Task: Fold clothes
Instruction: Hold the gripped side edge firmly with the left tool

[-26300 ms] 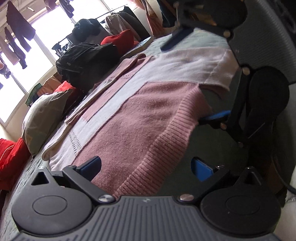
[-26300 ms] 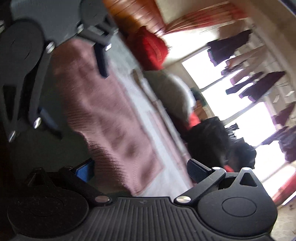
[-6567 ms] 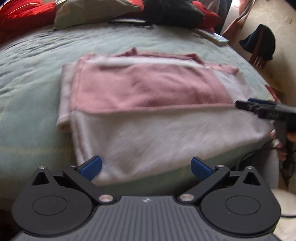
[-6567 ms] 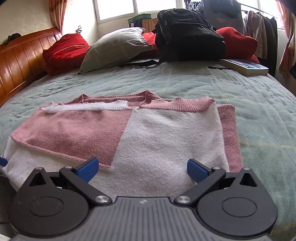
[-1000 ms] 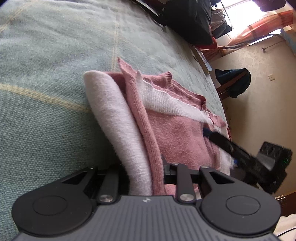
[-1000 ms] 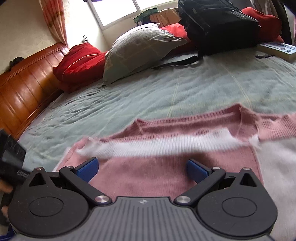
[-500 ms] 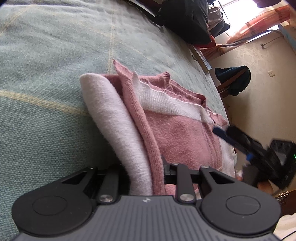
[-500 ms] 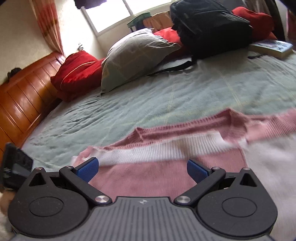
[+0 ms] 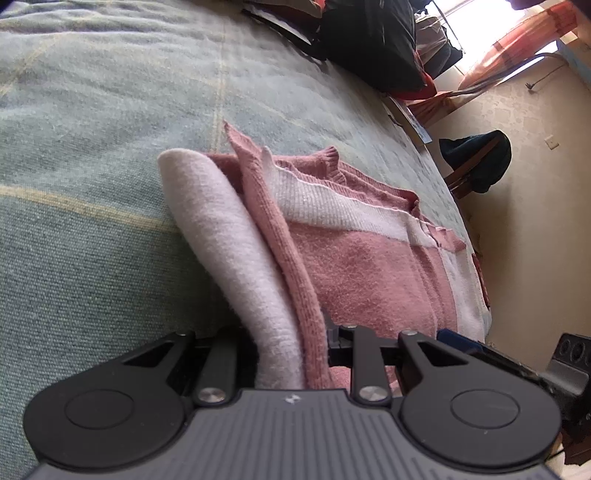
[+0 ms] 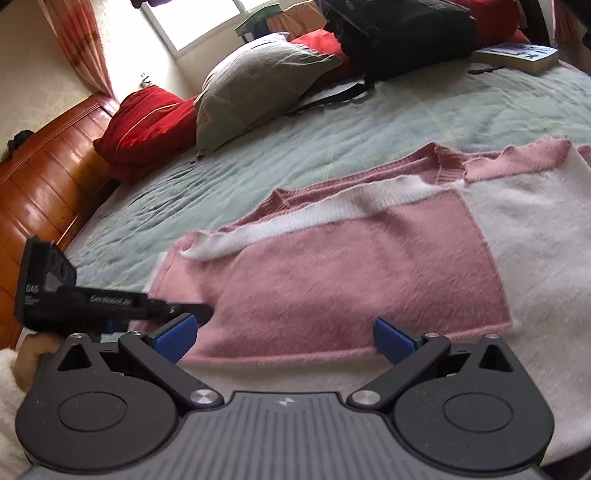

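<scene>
A pink and white knit sweater (image 10: 351, 266) lies folded flat on the green bed cover (image 10: 369, 122). In the left wrist view my left gripper (image 9: 291, 350) is shut on the sweater (image 9: 369, 266), pinching its white and pink layers at the side edge. The right wrist view shows that left gripper (image 10: 195, 314) clamped on the sweater's left edge, with a hand (image 10: 26, 358) behind it. My right gripper (image 10: 284, 336) hovers open over the near pink panel, nothing between its blue pads (image 10: 177, 332). The right gripper's blue fingertip (image 9: 454, 338) shows at the lower right of the left wrist view.
At the head of the bed lie a grey pillow (image 10: 258, 81), red pillows (image 10: 147, 118), a black backpack (image 10: 399, 33) and a book (image 10: 517, 51). A wooden headboard (image 10: 44, 177) stands at left. A chair with a dark garment (image 9: 480, 162) stands beside the bed.
My right gripper has drawn back toward the sweater's near edge, close to the left gripper. The left gripper stays shut on the sweater's side edge.
</scene>
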The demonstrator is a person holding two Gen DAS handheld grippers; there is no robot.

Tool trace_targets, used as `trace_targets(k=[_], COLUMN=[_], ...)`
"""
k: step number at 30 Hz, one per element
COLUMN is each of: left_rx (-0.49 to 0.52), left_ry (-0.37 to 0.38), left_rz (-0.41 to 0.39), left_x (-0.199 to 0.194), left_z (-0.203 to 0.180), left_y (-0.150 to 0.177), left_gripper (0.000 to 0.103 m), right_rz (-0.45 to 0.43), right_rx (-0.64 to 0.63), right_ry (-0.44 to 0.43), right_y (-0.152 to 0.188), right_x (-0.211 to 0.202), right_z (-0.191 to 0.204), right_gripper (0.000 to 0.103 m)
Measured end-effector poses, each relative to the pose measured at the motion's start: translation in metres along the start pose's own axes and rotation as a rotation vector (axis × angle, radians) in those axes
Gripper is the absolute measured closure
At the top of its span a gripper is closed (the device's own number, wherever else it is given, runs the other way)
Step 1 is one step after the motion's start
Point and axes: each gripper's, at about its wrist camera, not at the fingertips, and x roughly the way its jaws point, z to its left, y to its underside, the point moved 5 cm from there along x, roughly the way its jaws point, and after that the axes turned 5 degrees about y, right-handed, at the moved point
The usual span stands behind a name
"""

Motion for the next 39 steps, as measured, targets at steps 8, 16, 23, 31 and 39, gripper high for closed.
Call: trace_targets(k=[8, 16, 23, 31, 39], left_rx=[-0.043, -0.051, -0.067, -0.1, -0.161], left_ry=[0.006, 0.058, 0.086, 0.118, 0.148], left_rz=[0.046, 0.088, 0.086, 0.069, 0.092], left_x=[-0.008, -0.012, -0.007, -0.011, -0.008], left_z=[0.002, 0.007, 0.01, 0.012, 0.017], left_y=[0.001, 0.005, 0.003, 0.005, 0.006], left_gripper=[0.077, 0.075, 0.075, 0.074, 0.077], right_rz=[-0.026, 0.001, -0.086, -0.03, -0.01], right_rx=[-0.004, 0.0, -0.01, 0.022, 0.049], right_ry=[0.015, 0.014, -0.005, -0.018, -0.041], right_y=[0.002, 0.001, -0.012, -0.008, -0.004], right_x=[-0.007, 0.021, 0.003, 0.007, 0.005], right_z=[0.004, -0.007, -0.001, -0.01, -0.015], right_gripper=[0.0, 0.0, 0.0, 0.0, 0.0])
